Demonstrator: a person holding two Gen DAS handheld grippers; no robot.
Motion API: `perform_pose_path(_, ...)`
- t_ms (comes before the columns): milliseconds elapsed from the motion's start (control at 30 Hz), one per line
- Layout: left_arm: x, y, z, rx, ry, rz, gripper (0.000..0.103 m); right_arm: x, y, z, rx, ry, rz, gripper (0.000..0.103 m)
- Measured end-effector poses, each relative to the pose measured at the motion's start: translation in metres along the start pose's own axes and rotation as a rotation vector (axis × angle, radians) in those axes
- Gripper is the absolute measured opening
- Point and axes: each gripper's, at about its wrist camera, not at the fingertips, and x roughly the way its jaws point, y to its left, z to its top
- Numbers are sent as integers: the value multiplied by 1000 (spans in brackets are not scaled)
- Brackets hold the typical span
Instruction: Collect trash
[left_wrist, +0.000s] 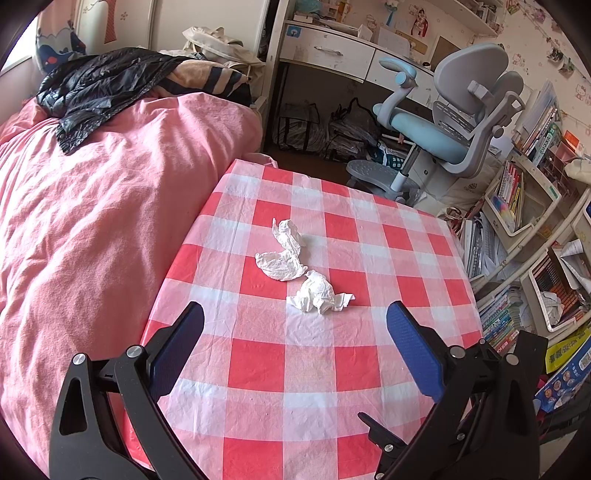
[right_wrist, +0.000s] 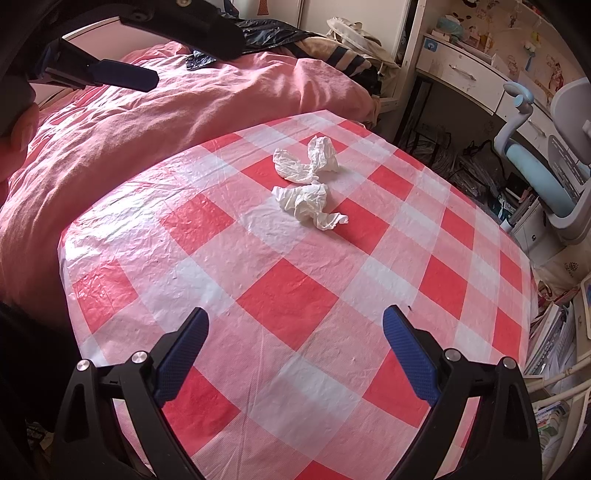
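Three crumpled white tissues lie together on the red-and-white checked table (left_wrist: 295, 369). In the left wrist view the nearest tissue (left_wrist: 318, 292) is just ahead of my open, empty left gripper (left_wrist: 295, 317); a second tissue (left_wrist: 279, 264) and a third (left_wrist: 288, 232) lie beyond it. In the right wrist view the nearest tissue (right_wrist: 308, 203) and the two farther ones (right_wrist: 293, 168) (right_wrist: 324, 152) lie well ahead of my open, empty right gripper (right_wrist: 295, 321). The left gripper (right_wrist: 110, 79) shows at the upper left there, above the bed.
A bed with a pink cover (left_wrist: 92, 221) borders the table's left side, with a black jacket (left_wrist: 99, 88) on it. A grey-blue desk chair (left_wrist: 454, 122) and a white desk (left_wrist: 332, 55) stand beyond the table. Bookshelves (left_wrist: 524, 206) line the right.
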Motion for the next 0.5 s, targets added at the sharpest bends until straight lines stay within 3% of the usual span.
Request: perform_pose_path(500,0,0,0,1,3,1,96,-1,1,1,0,-2,0,91)
